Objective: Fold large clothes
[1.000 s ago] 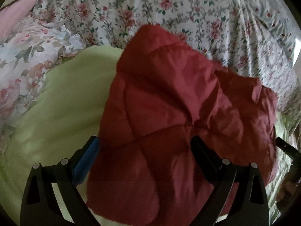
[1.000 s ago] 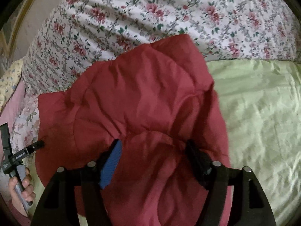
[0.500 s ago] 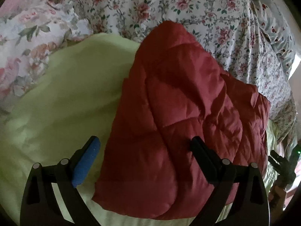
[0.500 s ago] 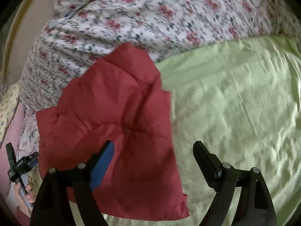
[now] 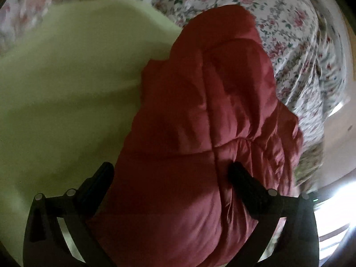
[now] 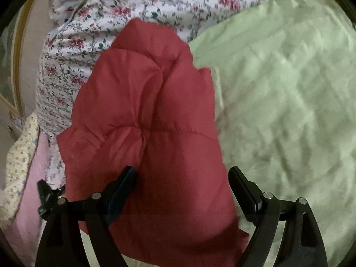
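Note:
A red quilted jacket (image 5: 200, 115) lies in a folded bundle on a light green sheet (image 5: 66, 93). My left gripper (image 5: 172, 173) hangs low over the jacket's near end with its jaws wide apart. The left finger sits at the jacket's edge and the right finger rests against the padding. In the right wrist view the same jacket (image 6: 144, 111) runs up the middle. My right gripper (image 6: 183, 178) is open wide, with the jacket's near end between its fingers and no pad pressing on it. The left gripper's tip (image 6: 47, 192) shows beyond the jacket's left edge.
A floral bedsheet (image 5: 289, 33) covers the bed behind the jacket. The green sheet (image 6: 289, 100) spreads to the right in the right wrist view. Pink bedding (image 6: 26, 189) and a small-print cloth (image 6: 20, 151) lie at the far left. Bright light (image 5: 333, 233) comes in low on the right.
Both grippers have sunk closer to the jacket and rolled, so the jacket now fills the space between each pair of fingers. The right gripper's jaws stand wider than a second ago.

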The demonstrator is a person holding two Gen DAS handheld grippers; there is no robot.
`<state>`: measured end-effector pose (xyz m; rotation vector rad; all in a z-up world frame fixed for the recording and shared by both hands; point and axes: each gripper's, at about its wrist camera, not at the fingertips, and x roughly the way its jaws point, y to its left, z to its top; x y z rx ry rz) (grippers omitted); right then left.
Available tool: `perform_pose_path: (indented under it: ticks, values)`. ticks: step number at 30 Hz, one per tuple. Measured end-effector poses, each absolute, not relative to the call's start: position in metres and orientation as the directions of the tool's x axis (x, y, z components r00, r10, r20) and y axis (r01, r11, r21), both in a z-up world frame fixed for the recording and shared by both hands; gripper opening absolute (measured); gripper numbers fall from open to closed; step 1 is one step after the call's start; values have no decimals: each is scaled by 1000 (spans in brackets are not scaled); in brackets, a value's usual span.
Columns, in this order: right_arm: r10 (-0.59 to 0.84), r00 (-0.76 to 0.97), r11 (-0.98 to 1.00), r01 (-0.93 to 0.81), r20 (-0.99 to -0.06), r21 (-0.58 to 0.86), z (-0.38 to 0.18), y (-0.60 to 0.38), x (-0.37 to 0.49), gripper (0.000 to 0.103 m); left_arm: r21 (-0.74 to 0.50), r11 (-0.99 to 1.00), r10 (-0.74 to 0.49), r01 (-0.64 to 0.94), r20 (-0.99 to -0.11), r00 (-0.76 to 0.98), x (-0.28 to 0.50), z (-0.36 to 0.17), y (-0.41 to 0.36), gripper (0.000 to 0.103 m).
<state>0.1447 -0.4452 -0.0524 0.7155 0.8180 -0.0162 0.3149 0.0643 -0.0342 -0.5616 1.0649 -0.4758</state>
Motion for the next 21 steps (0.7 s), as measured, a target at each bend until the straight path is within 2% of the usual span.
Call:
perform_pose_path:
  ticks: [4, 5, 7, 8, 9, 11, 14, 21]
  values:
    - [283, 705, 736, 276, -651, 619, -60, -445, 151, 89, -675, 732, -650, 91, -651, 391, 318, -39, 60, 103]
    - [290, 707, 727, 276, -645, 629, -60, -444, 153, 89, -672, 732, -652, 111, -645, 399, 317, -36, 57, 92]
    - [302, 706, 716, 275, -641, 641, -62, -442, 157, 86, -672, 728, -661, 137, -636, 399, 314, -31, 53, 81]
    - [303, 699, 722, 275, -648, 635, -62, -440, 159, 79, -669, 729, -663, 148, -635, 397, 313, -28, 52, 72]
    - [306, 694, 727, 271, -652, 631, -61, -439, 160, 74, -657, 734, -660, 174, -629, 411, 312, -25, 51, 68]
    - [312, 690, 729, 267, -653, 631, -56, -435, 161, 57, -641, 741, -658, 202, -631, 412, 307, -18, 50, 56]
    - [307, 692, 742, 256, -654, 620, -42, -428, 152, 39, -619, 752, -649, 228, -634, 420, 296, -10, 49, 49]
    - [308, 694, 775, 214, -651, 595, -13, -403, 108, 33, -623, 741, -663, 250, -620, 420, 256, 7, 67, 41]
